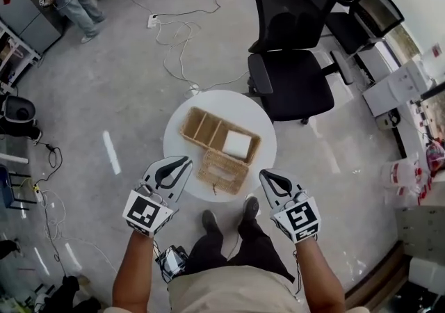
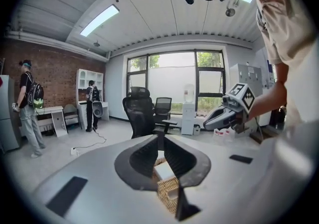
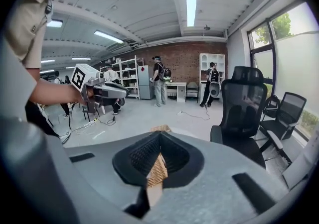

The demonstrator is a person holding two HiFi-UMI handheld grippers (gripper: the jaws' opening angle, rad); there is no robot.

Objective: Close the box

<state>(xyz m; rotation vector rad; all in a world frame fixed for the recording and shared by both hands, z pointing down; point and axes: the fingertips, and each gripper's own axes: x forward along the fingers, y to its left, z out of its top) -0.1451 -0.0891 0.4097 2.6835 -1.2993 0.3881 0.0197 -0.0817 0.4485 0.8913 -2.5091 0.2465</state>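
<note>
Your left tool point(image 1: 185, 163) and right tool point(image 1: 265, 175) are both pinched together, empty. The box point(image 1: 208, 127) has its folded-out lid point(image 1: 222, 171) lying between them, long axis crosswise

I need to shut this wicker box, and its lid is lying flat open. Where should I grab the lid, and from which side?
Take the lid by its free edge, the one nearest you, coming in from your side of the table. It lies folded out flat from the box, probably hinged along the box wall, so lifting that near edge should swing it over.
</note>
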